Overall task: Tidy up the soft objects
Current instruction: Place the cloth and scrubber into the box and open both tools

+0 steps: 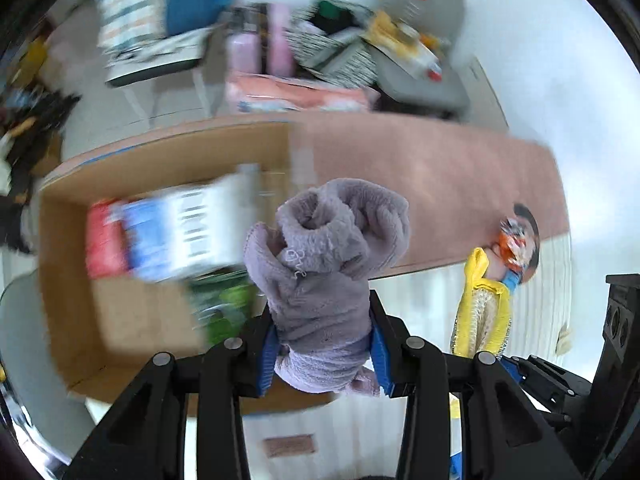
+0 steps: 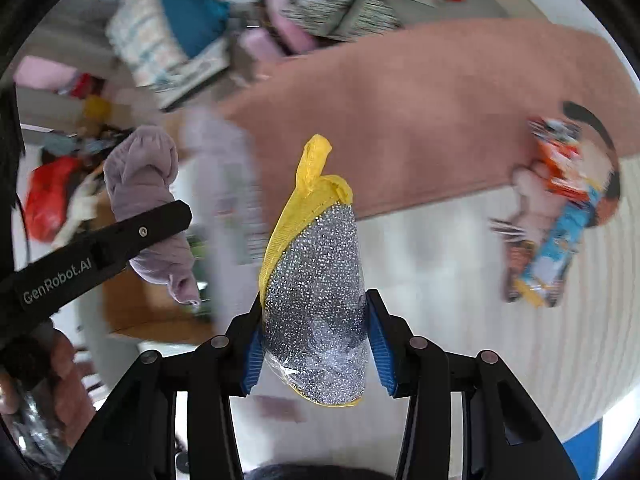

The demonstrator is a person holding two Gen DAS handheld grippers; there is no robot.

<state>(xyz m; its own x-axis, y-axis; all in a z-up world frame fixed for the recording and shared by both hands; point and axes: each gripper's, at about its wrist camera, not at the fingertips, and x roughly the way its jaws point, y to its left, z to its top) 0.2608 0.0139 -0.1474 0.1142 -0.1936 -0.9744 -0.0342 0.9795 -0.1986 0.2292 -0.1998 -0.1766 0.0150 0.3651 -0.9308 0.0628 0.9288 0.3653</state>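
My left gripper (image 1: 322, 344) is shut on a rolled lilac fleece cloth (image 1: 324, 264) and holds it above the near right corner of an open cardboard box (image 1: 72, 280). The same cloth (image 2: 148, 200) and the left gripper show at the left of the right wrist view. My right gripper (image 2: 316, 340) is shut on a silver glitter scrub pad with a yellow edge (image 2: 316, 272), held in the air over the white table. That pad (image 1: 482, 308) also shows at the right of the left wrist view.
The box holds packets in red, blue, white (image 1: 168, 232) and green (image 1: 224, 304). A pink mat (image 2: 400, 112) covers the far table. Snack packets (image 2: 556, 216) lie at its right end. Chairs and cluttered bags (image 1: 336, 44) stand beyond.
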